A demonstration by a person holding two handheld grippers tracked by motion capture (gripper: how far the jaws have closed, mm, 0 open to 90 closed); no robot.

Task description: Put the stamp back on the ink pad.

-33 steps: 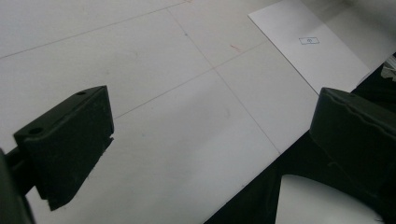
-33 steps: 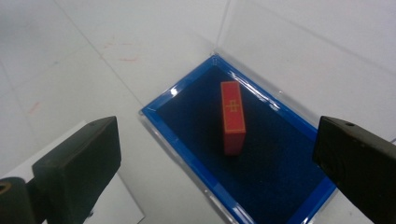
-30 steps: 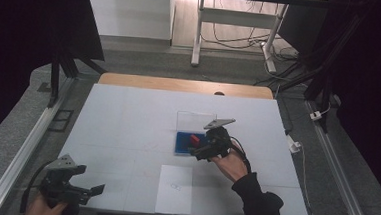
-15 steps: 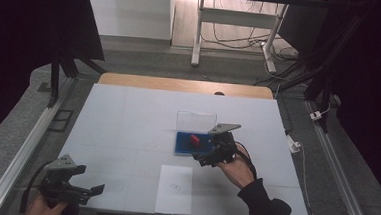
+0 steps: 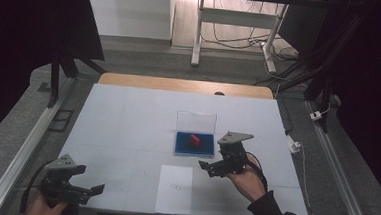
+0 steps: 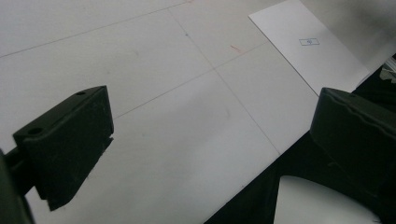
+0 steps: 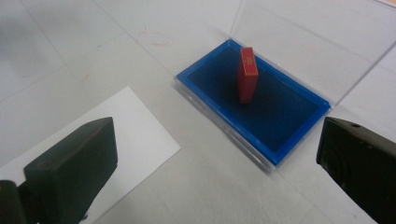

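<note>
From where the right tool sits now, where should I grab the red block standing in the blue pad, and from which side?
Grip the red block by its two broad flat faces near the top, coming down from above. It stands upright on the blue pad, so its upper half is clear of the rim. The right tool is open and empty, probably wide enough. The clear lid lies open behind, so avoid approaching from that side.

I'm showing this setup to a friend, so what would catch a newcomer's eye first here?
The small red block standing upright on the blue ink pad in an open clear case near the middle of the white table. Next, the right gripper, jaws open, just beside the pad, and the white sheet with a small printed mark at the near edge.
</note>
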